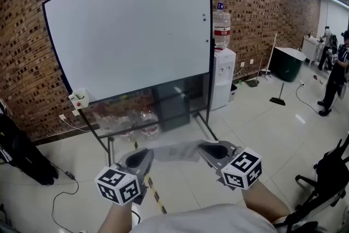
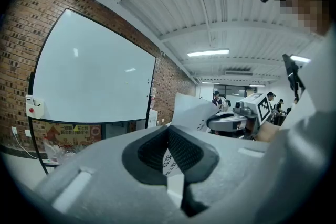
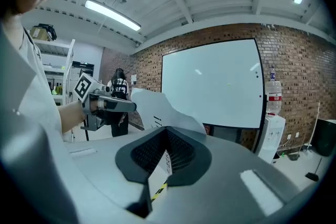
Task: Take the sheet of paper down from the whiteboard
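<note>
The white sheet of paper [image 1: 177, 150] hangs stretched between my two grippers, low in front of me and clear of the whiteboard [image 1: 131, 30], whose white face is bare. My left gripper [image 1: 139, 158] is shut on the sheet's left edge; in the left gripper view the printed paper [image 2: 191, 112] runs out from the closed jaws [image 2: 169, 157] toward the right gripper [image 2: 231, 120]. My right gripper [image 1: 215, 151] is shut on the right edge. In the right gripper view the paper [image 3: 157, 107] rises from the closed jaws [image 3: 165, 157] toward the left gripper [image 3: 113, 105].
The whiteboard's stand [image 1: 109, 144] is straight ahead on the tiled floor. A water dispenser [image 1: 222, 76] stands to its right. A black bag [image 1: 22, 155] leans at the left wall, a black chair [image 1: 327, 183] sits at the right, and a person [image 1: 338, 73] stands far right.
</note>
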Demonstrator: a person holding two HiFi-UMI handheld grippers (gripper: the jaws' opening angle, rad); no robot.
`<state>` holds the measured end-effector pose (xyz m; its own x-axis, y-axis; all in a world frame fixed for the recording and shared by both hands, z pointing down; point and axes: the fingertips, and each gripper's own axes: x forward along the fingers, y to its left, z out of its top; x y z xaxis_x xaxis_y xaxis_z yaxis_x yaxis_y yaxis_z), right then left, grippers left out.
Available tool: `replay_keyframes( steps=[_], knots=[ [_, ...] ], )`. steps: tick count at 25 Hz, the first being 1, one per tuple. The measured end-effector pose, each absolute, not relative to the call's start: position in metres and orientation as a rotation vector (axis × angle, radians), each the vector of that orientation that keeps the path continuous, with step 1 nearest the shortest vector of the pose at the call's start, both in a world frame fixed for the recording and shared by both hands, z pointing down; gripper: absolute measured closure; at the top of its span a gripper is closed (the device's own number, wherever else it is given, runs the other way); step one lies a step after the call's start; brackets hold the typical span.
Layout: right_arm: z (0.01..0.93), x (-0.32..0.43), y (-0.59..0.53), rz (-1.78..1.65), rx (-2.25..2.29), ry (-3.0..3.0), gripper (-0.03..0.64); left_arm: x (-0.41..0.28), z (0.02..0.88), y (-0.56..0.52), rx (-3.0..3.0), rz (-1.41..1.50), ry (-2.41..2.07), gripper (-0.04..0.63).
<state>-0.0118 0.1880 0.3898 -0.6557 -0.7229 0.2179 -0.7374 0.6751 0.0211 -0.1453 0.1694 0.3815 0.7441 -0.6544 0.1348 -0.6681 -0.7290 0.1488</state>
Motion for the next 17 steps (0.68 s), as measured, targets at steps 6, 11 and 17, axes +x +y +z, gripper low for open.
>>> replay_keyframes(
  steps=[6, 11, 17],
  knots=[
    [0.389, -0.019, 0.186, 0.101, 1.174, -2.683, 0.617, -0.153, 0.380, 0.169, 2.757, 0.106, -1.061, 0.594],
    [0.389, -0.024, 0.187, 0.103, 1.162, -2.684, 0.617, -0.156, 0.380, 0.171, 2.753, 0.100, -1.059, 0.594],
    [0.388, -0.023, 0.192, 0.096, 1.164, -2.675, 0.617, -0.153, 0.379, 0.175, 2.757, 0.104, -1.055, 0.594]
  ],
)
